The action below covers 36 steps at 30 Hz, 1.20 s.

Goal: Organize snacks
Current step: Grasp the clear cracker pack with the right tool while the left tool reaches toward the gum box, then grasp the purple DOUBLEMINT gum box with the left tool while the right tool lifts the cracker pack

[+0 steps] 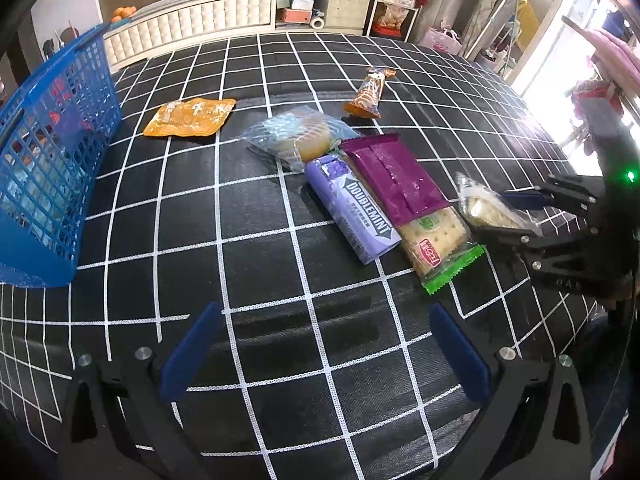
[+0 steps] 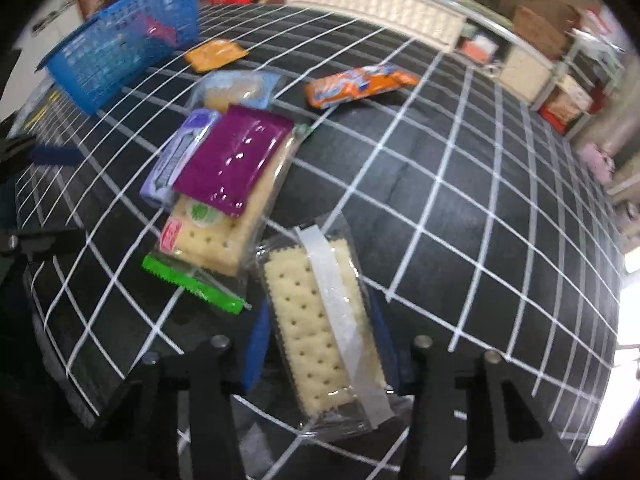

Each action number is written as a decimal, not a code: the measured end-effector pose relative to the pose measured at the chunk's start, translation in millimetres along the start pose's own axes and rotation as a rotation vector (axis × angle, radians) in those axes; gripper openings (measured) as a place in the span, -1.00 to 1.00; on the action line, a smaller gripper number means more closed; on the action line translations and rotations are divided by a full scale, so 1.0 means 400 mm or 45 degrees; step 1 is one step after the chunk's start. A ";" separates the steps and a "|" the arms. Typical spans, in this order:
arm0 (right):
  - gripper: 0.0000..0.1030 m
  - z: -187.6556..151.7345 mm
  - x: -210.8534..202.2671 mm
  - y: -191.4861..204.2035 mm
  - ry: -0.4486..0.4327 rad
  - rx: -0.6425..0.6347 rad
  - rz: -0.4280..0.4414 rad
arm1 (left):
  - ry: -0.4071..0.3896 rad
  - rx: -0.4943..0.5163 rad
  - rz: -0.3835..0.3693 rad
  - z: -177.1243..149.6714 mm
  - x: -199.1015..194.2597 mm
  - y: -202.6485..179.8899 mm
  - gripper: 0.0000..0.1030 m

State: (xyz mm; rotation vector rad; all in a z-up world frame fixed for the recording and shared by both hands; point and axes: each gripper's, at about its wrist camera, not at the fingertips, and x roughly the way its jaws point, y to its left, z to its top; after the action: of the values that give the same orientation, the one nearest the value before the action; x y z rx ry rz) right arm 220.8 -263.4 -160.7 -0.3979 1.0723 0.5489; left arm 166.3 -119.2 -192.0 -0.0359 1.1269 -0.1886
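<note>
A black cloth [image 1: 280, 216] with a white grid carries a blue basket [image 1: 56, 160] at its left edge. Near the middle lie a purple Doubleminit-style pack reading DOUBLEMINT [image 1: 352, 208] and a green-ended cracker packet [image 1: 432, 240]. The right gripper [image 2: 320, 344], angled steeply down, clamps a clear cracker pack [image 2: 320, 320]. The left gripper [image 1: 324, 352] hovers with jaws apart, holding nothing.

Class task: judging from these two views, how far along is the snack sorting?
Done: a few packets already show through the blue basket. In hand: the right gripper is closed around a clear cracker pack; the left gripper is open and empty. Left: five snacks on the cloth, including the gum and orange pouch.
</note>
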 end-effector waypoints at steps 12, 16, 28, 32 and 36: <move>0.00 0.131 -0.124 0.002 -0.260 0.390 0.042 | -0.029 -0.107 -0.007 0.094 -0.016 0.037 1.00; 0.00 0.161 -0.105 0.007 -0.296 0.400 -0.004 | -0.028 -0.117 0.002 0.140 -0.012 0.043 1.00; 0.01 0.099 -0.032 -0.015 -0.200 0.478 0.020 | 0.103 -0.099 0.052 0.176 0.113 0.025 0.50; 0.01 0.097 -0.025 -0.029 -0.180 0.501 0.001 | 0.108 -0.110 0.032 0.189 0.137 0.022 0.46; 0.01 0.096 -0.022 -0.033 -0.169 0.516 0.011 | 0.130 -0.067 0.053 0.192 0.151 -0.001 0.46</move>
State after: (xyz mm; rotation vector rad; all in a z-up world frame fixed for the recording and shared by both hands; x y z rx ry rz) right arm 252.9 -254.7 -135.8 -0.0013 1.0276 0.3480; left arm 260.4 -134.9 -213.1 -0.0502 1.2333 -0.1249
